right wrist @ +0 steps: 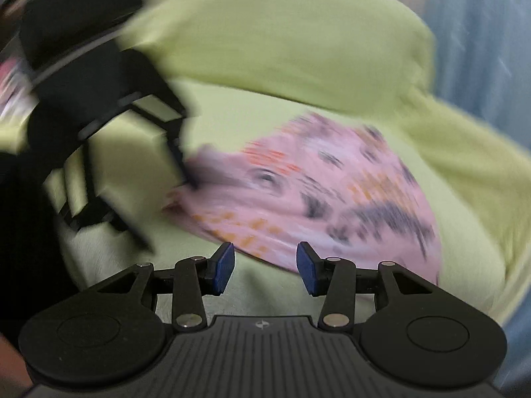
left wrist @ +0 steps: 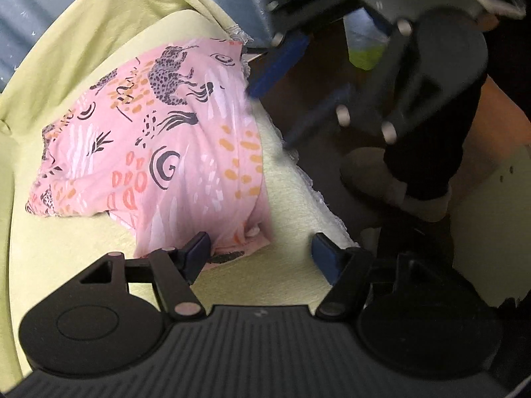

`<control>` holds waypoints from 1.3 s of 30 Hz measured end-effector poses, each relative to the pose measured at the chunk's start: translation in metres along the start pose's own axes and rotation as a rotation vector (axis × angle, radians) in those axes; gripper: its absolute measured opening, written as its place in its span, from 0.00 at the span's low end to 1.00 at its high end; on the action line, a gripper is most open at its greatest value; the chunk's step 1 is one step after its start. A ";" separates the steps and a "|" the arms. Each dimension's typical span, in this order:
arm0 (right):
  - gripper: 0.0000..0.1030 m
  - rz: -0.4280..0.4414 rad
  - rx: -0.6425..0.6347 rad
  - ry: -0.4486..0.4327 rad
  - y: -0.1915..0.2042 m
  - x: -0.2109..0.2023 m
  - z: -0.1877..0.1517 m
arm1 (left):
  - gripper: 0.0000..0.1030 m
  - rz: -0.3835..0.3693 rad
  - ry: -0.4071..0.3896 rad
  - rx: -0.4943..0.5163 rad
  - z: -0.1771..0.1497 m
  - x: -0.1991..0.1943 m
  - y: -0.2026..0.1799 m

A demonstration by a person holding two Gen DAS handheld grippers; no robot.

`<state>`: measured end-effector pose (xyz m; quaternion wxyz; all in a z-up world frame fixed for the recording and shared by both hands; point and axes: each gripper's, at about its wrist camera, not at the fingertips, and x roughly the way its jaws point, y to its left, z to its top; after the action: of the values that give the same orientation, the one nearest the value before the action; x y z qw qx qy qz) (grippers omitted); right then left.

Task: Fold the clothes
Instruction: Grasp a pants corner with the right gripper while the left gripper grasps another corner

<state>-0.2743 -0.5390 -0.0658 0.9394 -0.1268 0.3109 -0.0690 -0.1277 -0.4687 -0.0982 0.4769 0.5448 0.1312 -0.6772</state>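
A pink garment (left wrist: 159, 139) printed with dark animals and orange marks lies bunched on a yellow-green sheet (left wrist: 66, 258). In the left wrist view my left gripper (left wrist: 262, 255) hovers open over the garment's near corner. That corner lies by the left finger, and nothing is pinched. My right gripper (left wrist: 270, 117) reaches in at the garment's right edge with its blue pads apart. The right wrist view is blurred. There the garment (right wrist: 315, 199) lies just beyond my open right gripper (right wrist: 265, 265), and my left gripper (right wrist: 167, 214) sits at the cloth's left edge.
The sheet rises into a padded yellow-green back (right wrist: 282, 33). Blue-grey fabric (left wrist: 36, 3) hangs behind it. Past the sheet's lacy edge (left wrist: 312, 185) are a dark floor, a person's dark-trousered leg (left wrist: 428, 162) and a small pale and green container (left wrist: 365, 49).
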 end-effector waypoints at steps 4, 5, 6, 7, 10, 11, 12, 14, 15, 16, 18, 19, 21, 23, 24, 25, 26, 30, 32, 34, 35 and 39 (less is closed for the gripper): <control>0.40 0.018 -0.269 0.005 0.023 0.015 0.008 | 0.64 0.021 0.008 0.056 0.003 -0.003 -0.008; 0.40 0.029 -0.305 0.011 0.026 0.020 0.009 | 0.64 0.022 0.008 0.060 0.003 -0.003 -0.008; 0.40 0.042 -0.338 0.020 0.027 0.024 0.009 | 0.64 0.021 0.007 0.063 0.002 -0.004 -0.008; 0.40 0.061 -0.365 0.028 0.029 0.028 0.009 | 0.64 0.017 0.005 0.059 0.002 -0.004 -0.007; 0.40 0.096 -0.392 0.021 0.028 0.033 0.012 | 0.66 -0.010 -0.008 0.014 -0.001 -0.001 0.000; 0.40 0.107 -0.386 0.021 0.026 0.035 0.013 | 0.68 -0.017 -0.014 0.001 -0.002 0.000 0.002; 0.40 0.124 -0.373 0.022 0.023 0.037 0.014 | 0.69 -0.024 -0.020 -0.011 -0.003 0.001 0.004; 0.34 0.165 -0.322 0.032 0.013 0.041 0.018 | 0.69 -0.022 -0.017 0.000 -0.001 0.001 0.003; 0.30 0.189 -0.295 0.037 0.008 0.043 0.019 | 0.69 -0.014 -0.010 0.014 0.001 0.000 0.001; 0.28 0.203 -0.271 0.037 0.004 0.044 0.020 | 0.67 0.001 -0.010 0.038 0.002 -0.003 -0.002; 0.03 0.189 -0.250 0.032 0.002 0.044 0.021 | 0.65 0.044 -0.018 0.085 0.005 -0.007 -0.007; 0.03 0.181 -0.243 0.032 0.001 0.044 0.021 | 0.62 0.067 -0.022 0.109 0.006 -0.009 -0.009; 0.03 0.189 -0.220 0.028 -0.002 0.042 0.022 | 0.59 0.113 -0.024 0.159 0.007 -0.011 -0.011; 0.03 0.191 -0.204 0.019 -0.005 0.040 0.022 | 0.55 0.147 -0.031 0.194 0.009 -0.009 -0.013; 0.03 0.190 -0.198 0.014 -0.006 0.038 0.022 | 0.51 0.162 -0.034 0.202 0.011 -0.008 -0.013; 0.03 0.191 -0.189 0.009 -0.007 0.037 0.023 | 0.43 0.176 -0.031 0.208 0.012 -0.006 -0.012; 0.03 0.192 -0.176 0.005 -0.009 0.036 0.023 | 0.38 0.189 -0.028 0.216 0.012 -0.004 -0.012; 0.03 0.185 -0.126 -0.009 -0.017 0.033 0.024 | 0.05 0.282 -0.033 0.242 0.015 0.000 -0.016; 0.03 0.173 -0.114 -0.018 -0.019 0.031 0.023 | 0.03 0.312 -0.069 0.217 0.016 -0.006 -0.017; 0.13 0.130 -0.118 -0.035 -0.018 0.026 0.019 | 0.03 0.313 -0.114 0.146 0.017 -0.016 -0.012; 0.20 0.102 -0.137 -0.041 -0.014 0.023 0.017 | 0.03 0.318 -0.131 0.121 0.017 -0.022 -0.010; 0.27 0.013 -0.228 -0.062 0.003 0.021 0.011 | 0.01 0.288 -0.205 0.055 0.017 -0.045 -0.006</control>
<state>-0.2509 -0.5386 -0.0703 0.9285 -0.2328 0.2885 -0.0230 -0.1446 -0.4549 -0.0552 0.5647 0.4990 -0.0163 -0.6571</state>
